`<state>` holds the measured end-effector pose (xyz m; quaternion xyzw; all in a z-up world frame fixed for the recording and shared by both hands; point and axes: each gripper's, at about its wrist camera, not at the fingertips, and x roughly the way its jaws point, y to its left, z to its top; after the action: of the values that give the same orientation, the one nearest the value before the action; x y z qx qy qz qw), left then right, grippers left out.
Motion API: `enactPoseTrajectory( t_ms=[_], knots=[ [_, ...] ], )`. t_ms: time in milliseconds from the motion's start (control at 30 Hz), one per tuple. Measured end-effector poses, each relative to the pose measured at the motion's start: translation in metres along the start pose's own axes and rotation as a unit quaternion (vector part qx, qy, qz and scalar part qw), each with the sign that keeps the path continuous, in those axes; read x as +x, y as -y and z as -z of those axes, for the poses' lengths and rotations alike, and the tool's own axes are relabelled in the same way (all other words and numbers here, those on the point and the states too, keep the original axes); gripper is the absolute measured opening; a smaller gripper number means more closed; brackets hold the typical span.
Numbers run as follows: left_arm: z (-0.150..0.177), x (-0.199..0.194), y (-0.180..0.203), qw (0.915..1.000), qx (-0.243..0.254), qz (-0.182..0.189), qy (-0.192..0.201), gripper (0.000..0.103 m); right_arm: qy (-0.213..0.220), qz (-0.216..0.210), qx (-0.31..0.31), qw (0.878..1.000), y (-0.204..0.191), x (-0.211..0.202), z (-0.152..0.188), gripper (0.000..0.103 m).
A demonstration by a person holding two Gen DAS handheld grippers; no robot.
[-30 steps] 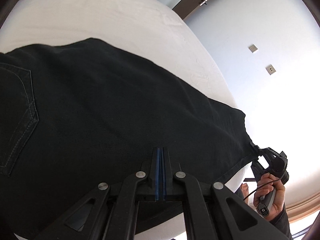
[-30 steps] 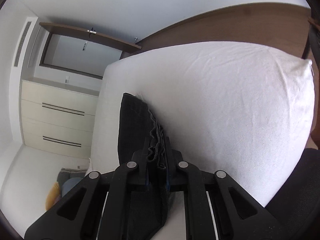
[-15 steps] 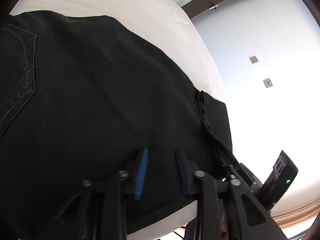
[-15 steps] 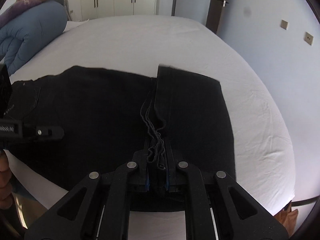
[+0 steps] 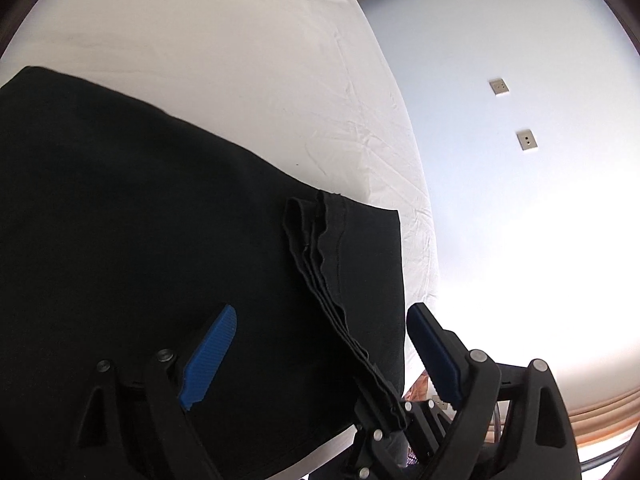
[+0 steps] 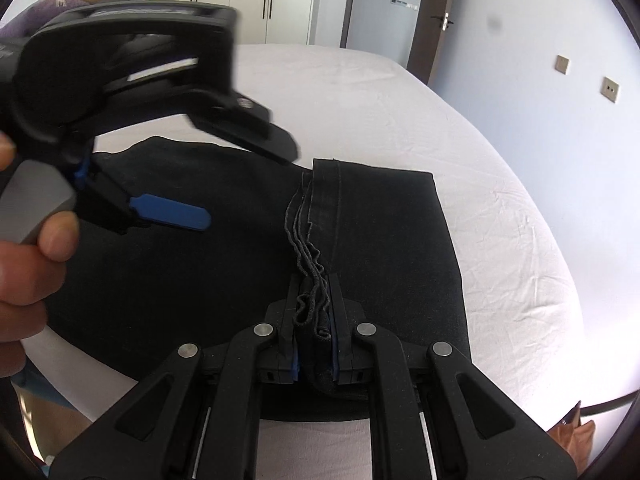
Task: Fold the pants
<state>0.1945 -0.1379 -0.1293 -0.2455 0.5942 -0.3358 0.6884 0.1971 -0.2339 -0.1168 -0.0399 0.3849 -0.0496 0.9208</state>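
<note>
A bed [image 6: 500, 216] with a white sheet fills both views. Black pants [image 6: 192, 280] lie flat across its near edge, the leg ends folded back over the rest toward the right side of the bed. The right gripper [image 6: 314, 320] is clamped on the bunched hems at the near edge of the fold, its fingers [image 6: 334, 312] pressing the layered cloth between them. The left gripper [image 5: 320, 344] hovers above the pants just to the left, held by a person's hand [image 6: 28, 248]; its blue fingers [image 5: 210, 356] are spreading apart and grip nothing
</note>
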Motion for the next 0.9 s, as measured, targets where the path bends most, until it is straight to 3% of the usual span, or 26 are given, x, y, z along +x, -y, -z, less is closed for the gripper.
enactPoseTrajectory(
  t_ms=[167, 233, 300, 400, 567, 900],
  knots=[
    [-0.006, 0.022, 0.010, 0.9997, -0.004, -0.006, -0.021, 0.084, 0.014, 0.002, -0.007, 1.000, -0.008, -0.020, -0.005, 0.009],
    [-0.005, 0.022, 0.007, 0.9995, -0.003, -0.006, -0.030, 0.067, 0.018, 0.000, -0.010, 1.000, -0.011, -0.025, -0.006, 0.009],
    [-0.006, 0.024, 0.008, 0.9992, 0.002, -0.005, -0.040, 0.038, 0.018, -0.005, -0.016, 1.000, -0.017, -0.030, -0.006, 0.009],
    [-0.005, 0.015, 0.005, 0.9992, 0.012, -0.016, -0.034, 0.019, 0.021, -0.011, -0.026, 0.999, -0.023, -0.038, -0.007, 0.009],
    [-0.009, -0.016, -0.007, 0.9993, 0.025, -0.023, -0.017, 0.009, 0.024, -0.019, -0.049, 0.998, -0.030, -0.048, -0.009, 0.009],
    [-0.025, -0.049, -0.009, 0.9915, 0.109, -0.070, -0.008, 0.007, 0.033, -0.058, -0.113, 0.991, -0.058, -0.064, -0.008, 0.009]
  ],
)
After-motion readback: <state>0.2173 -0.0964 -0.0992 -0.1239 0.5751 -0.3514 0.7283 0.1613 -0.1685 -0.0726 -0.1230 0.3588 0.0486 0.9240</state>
